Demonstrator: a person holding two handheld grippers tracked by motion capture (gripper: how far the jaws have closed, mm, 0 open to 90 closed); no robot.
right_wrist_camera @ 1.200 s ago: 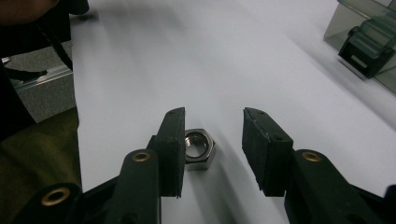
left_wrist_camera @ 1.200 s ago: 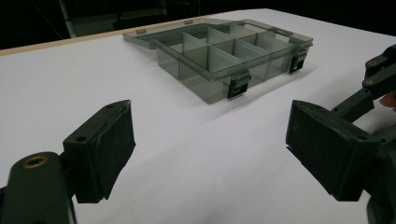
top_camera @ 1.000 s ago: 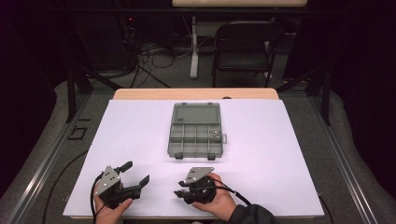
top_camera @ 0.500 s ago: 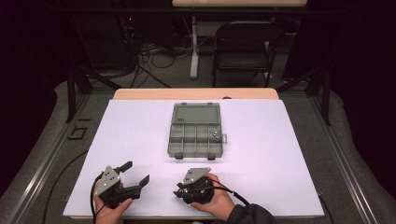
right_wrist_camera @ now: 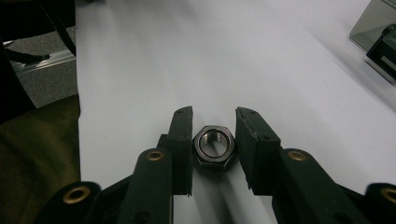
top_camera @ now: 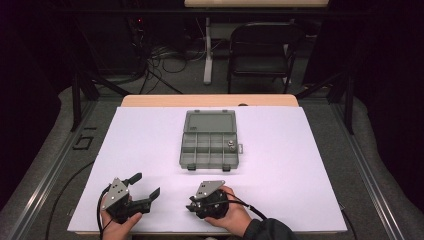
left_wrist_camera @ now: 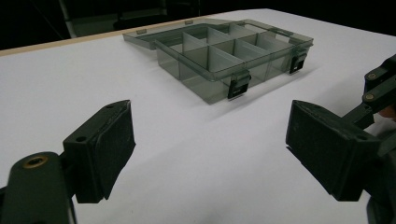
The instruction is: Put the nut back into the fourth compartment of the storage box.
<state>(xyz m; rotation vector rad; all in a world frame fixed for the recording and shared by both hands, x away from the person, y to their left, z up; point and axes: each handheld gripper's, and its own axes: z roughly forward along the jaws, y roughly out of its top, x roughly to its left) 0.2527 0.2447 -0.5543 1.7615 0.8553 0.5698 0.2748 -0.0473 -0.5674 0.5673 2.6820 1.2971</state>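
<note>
Right tool [top_camera: 192, 206] sits at the near edge of the table [top_camera: 300, 165], held low in the person's right hand [top_camera: 230, 217]. In the right gripper view its jaws stand either side of a steel hex nut [right_wrist_camera: 214, 144] that lies flat on the white sheet; they have just been closing on it. The left pad touches the nut's flat; a thin gap seems to remain at the right pad, so a firm clamp cannot be confirmed. Nut rests on the table surface, threaded hole facing up.

Left tool [top_camera: 145, 187] also at the near edge, to the left of the right tool and apart from it, held in the left hand [top_camera: 120, 227]. Its jaws are spread wide with nothing between them, only bare white sheet, as the left gripper view shows.

Farther out, near table centre: a clear grey compartment box [top_camera: 209, 145], lid folded open away from the person, dividers visible. One small metal part [top_camera: 231, 146] lies in a right-hand compartment. Two latches hang on the box's near side in the left gripper view [left_wrist_camera: 238, 86]

Beyond the table: a folding chair [top_camera: 260, 47] and floor cables [top_camera: 165, 55]
</note>
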